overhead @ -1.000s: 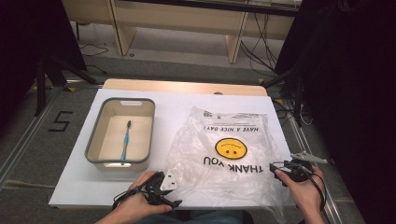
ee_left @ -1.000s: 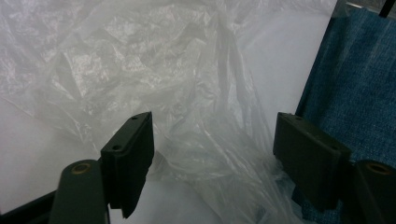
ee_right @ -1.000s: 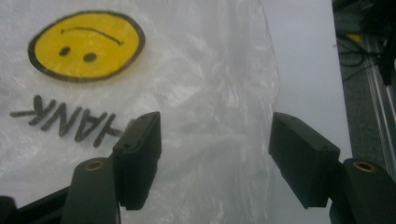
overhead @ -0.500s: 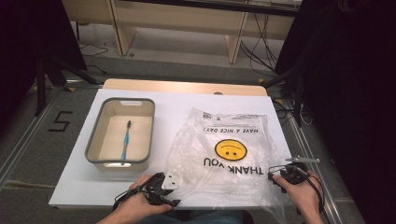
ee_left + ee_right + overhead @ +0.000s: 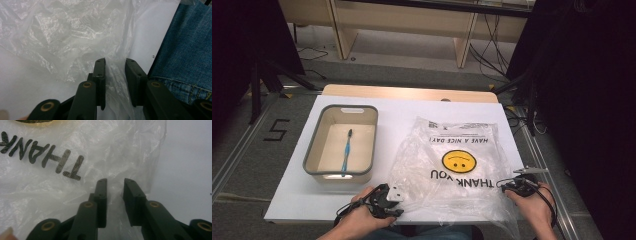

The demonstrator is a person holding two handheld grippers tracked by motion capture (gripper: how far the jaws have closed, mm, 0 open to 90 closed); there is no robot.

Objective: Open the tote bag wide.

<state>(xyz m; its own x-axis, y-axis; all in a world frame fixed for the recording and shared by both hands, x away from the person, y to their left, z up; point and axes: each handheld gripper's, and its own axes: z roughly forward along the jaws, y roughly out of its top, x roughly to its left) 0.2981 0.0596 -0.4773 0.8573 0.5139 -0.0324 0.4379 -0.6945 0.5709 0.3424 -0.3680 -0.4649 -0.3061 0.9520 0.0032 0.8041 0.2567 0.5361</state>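
A clear plastic bag (image 5: 452, 165) with a yellow smiley and "THANK YOU" print lies flat on the white table (image 5: 412, 110). My left gripper (image 5: 389, 200) is at the bag's near left corner. Its jaws (image 5: 115, 61) have just been closing and still stand apart, with a fold of the bag (image 5: 75, 37) between them. My right gripper (image 5: 512, 186) is at the near right corner. Its jaws (image 5: 115, 181) have also just been closing, a gap remains, and the bag's crinkled edge (image 5: 112, 150) lies between them.
A grey-rimmed beige bin (image 5: 312, 150) stands on the table's left side with a blue toothbrush (image 5: 346, 150) lying in it. The table's near edge is close under both hands. Blue denim (image 5: 185, 50) of the person's leg is beside the left gripper.
Both hands keep their places at the bag's near corners. The jaws of both grippers look narrower than before. The bag and the bin have not moved.
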